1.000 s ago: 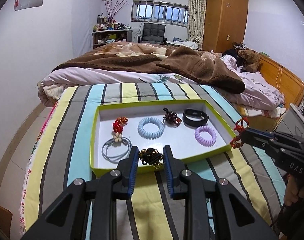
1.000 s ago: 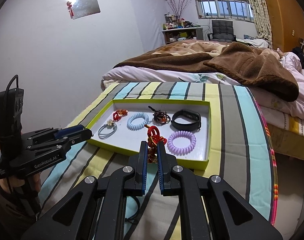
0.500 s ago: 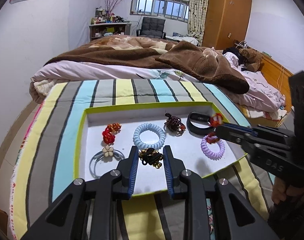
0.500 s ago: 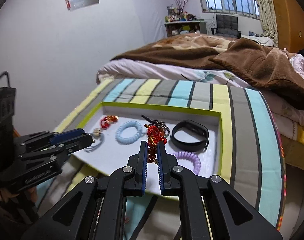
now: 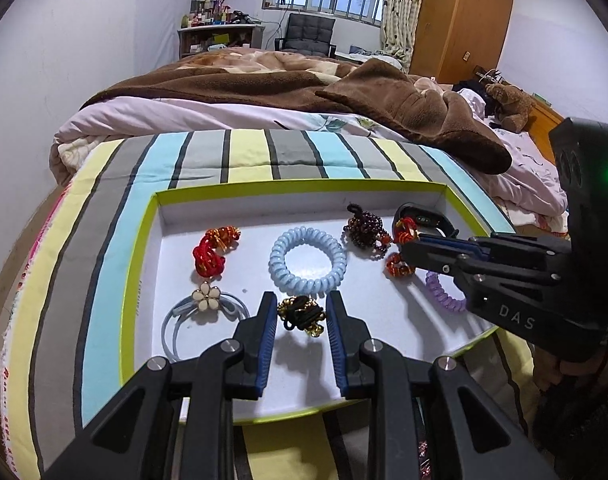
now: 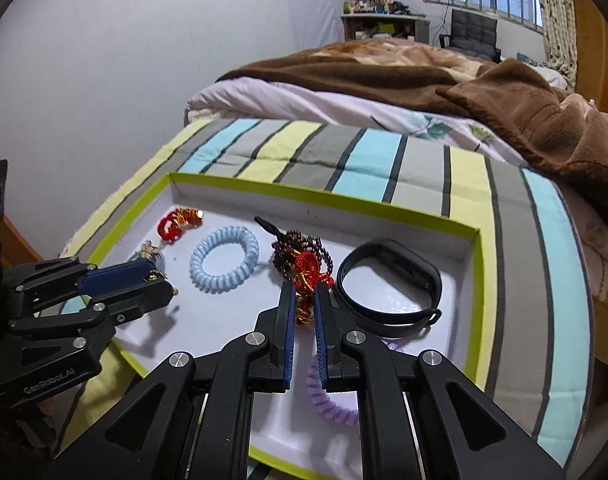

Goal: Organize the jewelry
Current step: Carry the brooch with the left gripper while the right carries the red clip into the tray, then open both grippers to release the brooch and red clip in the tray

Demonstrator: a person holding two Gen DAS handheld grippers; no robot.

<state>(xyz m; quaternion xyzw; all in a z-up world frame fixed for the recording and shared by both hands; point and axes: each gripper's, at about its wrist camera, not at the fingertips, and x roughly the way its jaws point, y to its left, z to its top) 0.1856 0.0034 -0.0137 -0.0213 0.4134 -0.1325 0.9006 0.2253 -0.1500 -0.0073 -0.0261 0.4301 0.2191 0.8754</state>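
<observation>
A green-rimmed white tray [image 5: 137,264] lies on the striped bed cover. My left gripper [image 5: 299,314] is shut on a black-and-gold beaded hair tie [image 5: 301,314], held just above the tray's near part. My right gripper [image 6: 304,300] is shut on a red-and-gold knotted ornament [image 6: 310,270], held over the tray's middle; it also shows in the left wrist view [image 5: 402,248]. In the tray lie a red ornament [image 5: 211,246], a pale blue coil tie [image 5: 308,262], a dark beaded piece [image 5: 364,232], a black band [image 6: 388,280], a purple coil tie [image 6: 330,394] and a flower hair tie [image 5: 207,300].
The tray sits on a striped cover [image 5: 247,152] at the foot of a bed with a brown blanket [image 5: 304,84]. A white wall [image 6: 83,80] runs along the left. The cover's edge drops off on the right side [image 6: 576,320].
Both grippers have moved forward over the tray and lower, each still holding its piece. The right gripper's red ornament now hangs near the dark beaded piece.
</observation>
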